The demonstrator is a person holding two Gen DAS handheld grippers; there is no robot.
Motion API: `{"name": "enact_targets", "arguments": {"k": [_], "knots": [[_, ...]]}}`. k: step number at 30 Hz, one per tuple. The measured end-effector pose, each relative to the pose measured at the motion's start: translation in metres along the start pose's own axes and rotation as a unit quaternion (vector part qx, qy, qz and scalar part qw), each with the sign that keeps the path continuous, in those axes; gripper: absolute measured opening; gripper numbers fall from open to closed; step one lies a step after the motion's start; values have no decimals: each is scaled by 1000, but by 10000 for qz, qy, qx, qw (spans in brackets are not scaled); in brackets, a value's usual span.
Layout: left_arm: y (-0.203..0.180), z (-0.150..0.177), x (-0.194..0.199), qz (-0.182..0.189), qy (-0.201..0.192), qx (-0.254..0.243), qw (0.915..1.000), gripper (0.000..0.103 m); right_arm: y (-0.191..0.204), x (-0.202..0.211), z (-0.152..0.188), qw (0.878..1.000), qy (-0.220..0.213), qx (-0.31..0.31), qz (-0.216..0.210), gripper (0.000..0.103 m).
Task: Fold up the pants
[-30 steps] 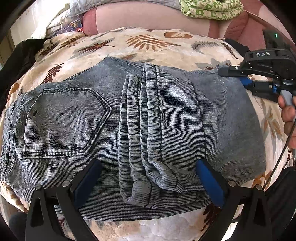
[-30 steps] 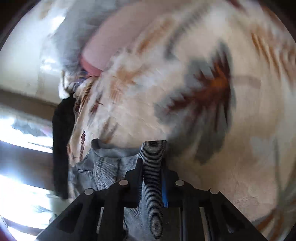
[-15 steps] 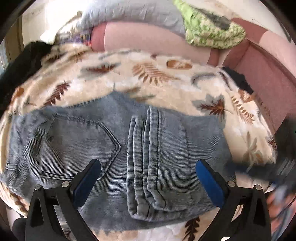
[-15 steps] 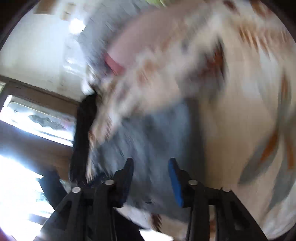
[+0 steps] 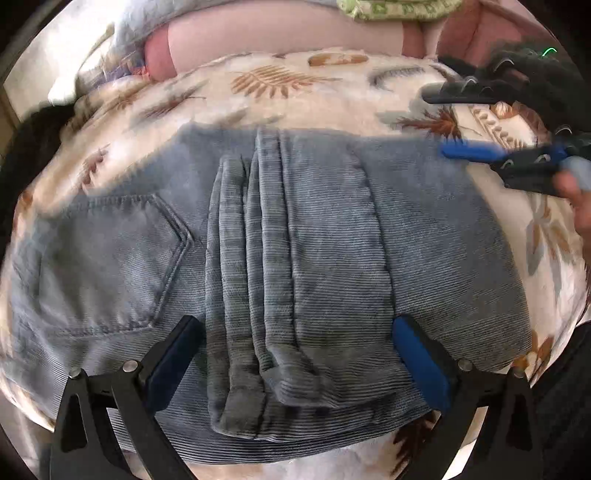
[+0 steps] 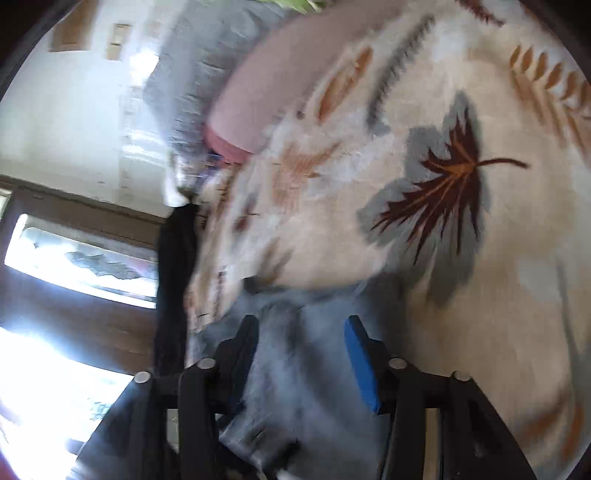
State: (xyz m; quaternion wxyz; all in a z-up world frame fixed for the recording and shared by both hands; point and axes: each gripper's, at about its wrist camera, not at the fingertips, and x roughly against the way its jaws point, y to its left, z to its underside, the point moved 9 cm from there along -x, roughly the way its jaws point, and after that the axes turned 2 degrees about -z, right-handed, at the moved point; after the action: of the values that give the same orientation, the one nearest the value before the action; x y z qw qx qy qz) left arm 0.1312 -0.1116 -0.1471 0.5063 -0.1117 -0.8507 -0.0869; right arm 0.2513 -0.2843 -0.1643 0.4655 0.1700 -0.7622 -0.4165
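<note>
Grey denim pants (image 5: 314,258) lie folded on a leaf-print blanket (image 5: 295,85), back pocket at the left, leg hems stacked across the middle. My left gripper (image 5: 295,354) is open wide and empty, hovering over the near edge of the pants with a finger on either side of the hems. My right gripper (image 5: 443,123) shows at the upper right of the left wrist view, open, above the far right corner of the pants. In the right wrist view it (image 6: 301,354) is open with blurred denim (image 6: 295,369) below its fingers.
A pink cushion (image 5: 277,33) and a green patterned cloth (image 5: 399,7) lie behind the blanket. A dark garment (image 6: 173,295) hangs at the blanket's left edge. A bright window (image 6: 74,258) is at the left of the right wrist view.
My right gripper was shut on a fold of the pants a second ago; it has let go and opened. My left gripper rose and came back down near the pants, open throughout.
</note>
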Motion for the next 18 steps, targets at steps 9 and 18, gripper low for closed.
{"name": "enact_targets", "arguments": {"k": [9, 18], "knots": [[3, 10, 3, 52, -136, -53, 9999, 103, 11, 14, 2, 9983, -214, 416, 342, 68], [36, 0, 63, 365, -680, 732, 9943, 103, 44, 66, 58, 9973, -217, 620, -324, 68]]}}
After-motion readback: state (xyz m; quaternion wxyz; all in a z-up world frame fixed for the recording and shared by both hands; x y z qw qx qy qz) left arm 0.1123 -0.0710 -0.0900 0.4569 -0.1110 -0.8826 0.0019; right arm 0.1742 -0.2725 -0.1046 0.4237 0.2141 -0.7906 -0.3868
